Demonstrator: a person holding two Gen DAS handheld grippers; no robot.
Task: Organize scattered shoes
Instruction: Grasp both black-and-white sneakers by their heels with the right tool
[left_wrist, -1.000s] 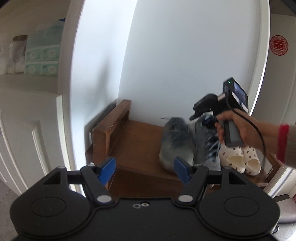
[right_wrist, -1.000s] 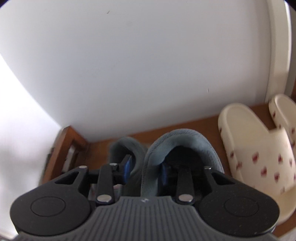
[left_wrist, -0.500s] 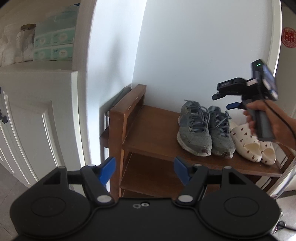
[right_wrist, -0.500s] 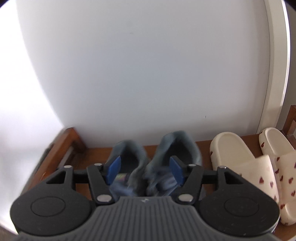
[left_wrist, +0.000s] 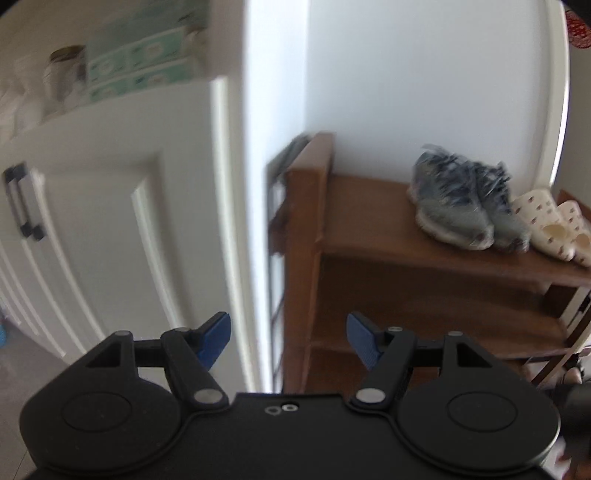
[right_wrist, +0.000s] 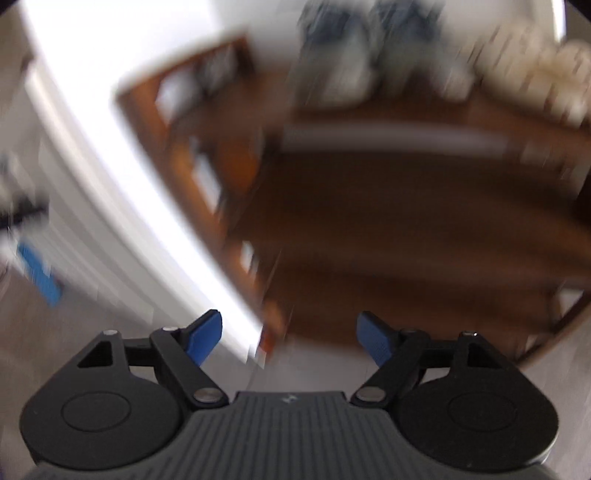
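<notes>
A pair of grey sneakers (left_wrist: 461, 206) stands side by side on the top board of a wooden shoe rack (left_wrist: 369, 236), with a pair of cream slippers (left_wrist: 550, 225) to their right. My left gripper (left_wrist: 289, 336) is open and empty, well back from the rack's left end. My right gripper (right_wrist: 289, 338) is open and empty, low in front of the rack. In the blurred right wrist view the sneakers (right_wrist: 362, 48) and the slippers (right_wrist: 535, 70) show at the top.
A white cabinet door (left_wrist: 110, 229) with a black handle (left_wrist: 22, 199) stands left of the rack. Tissue packs (left_wrist: 147, 44) and a jar (left_wrist: 66, 74) sit on the shelf above. White walls stand behind the rack. Lower rack shelves (left_wrist: 443, 332) show below.
My right gripper let go of the sneaker, opened and pulled back and down from the rack. My left gripper also backed away and swung left. The sneakers stand on the top board.
</notes>
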